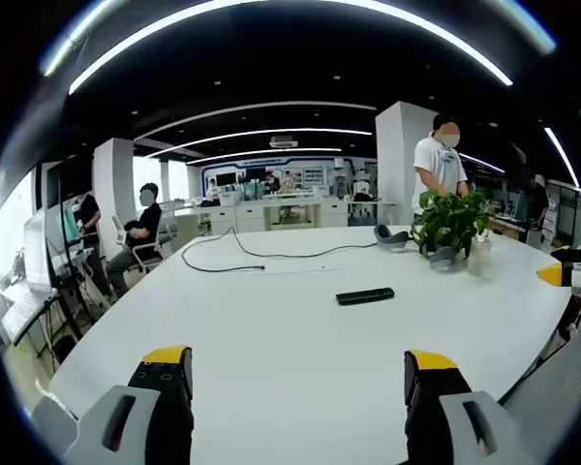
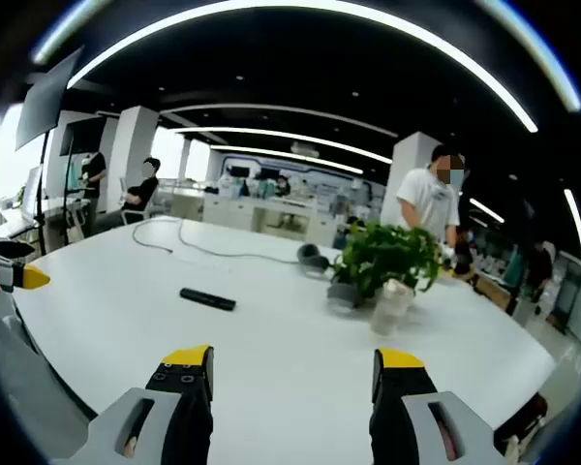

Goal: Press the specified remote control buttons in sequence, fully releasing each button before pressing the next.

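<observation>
Nearby, plant point(image 2: 387, 255) beyond remote control point(image 2: 207, 299).

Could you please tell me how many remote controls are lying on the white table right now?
1: the black remote control lies flat mid-table, left of the potted plant.

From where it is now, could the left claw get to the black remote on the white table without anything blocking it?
Probably yes. The left claw is open and empty, and the remote lies flat ahead of it, slightly to the right, with bare table between. The cable and potted plant sit farther back, off the path.
</observation>
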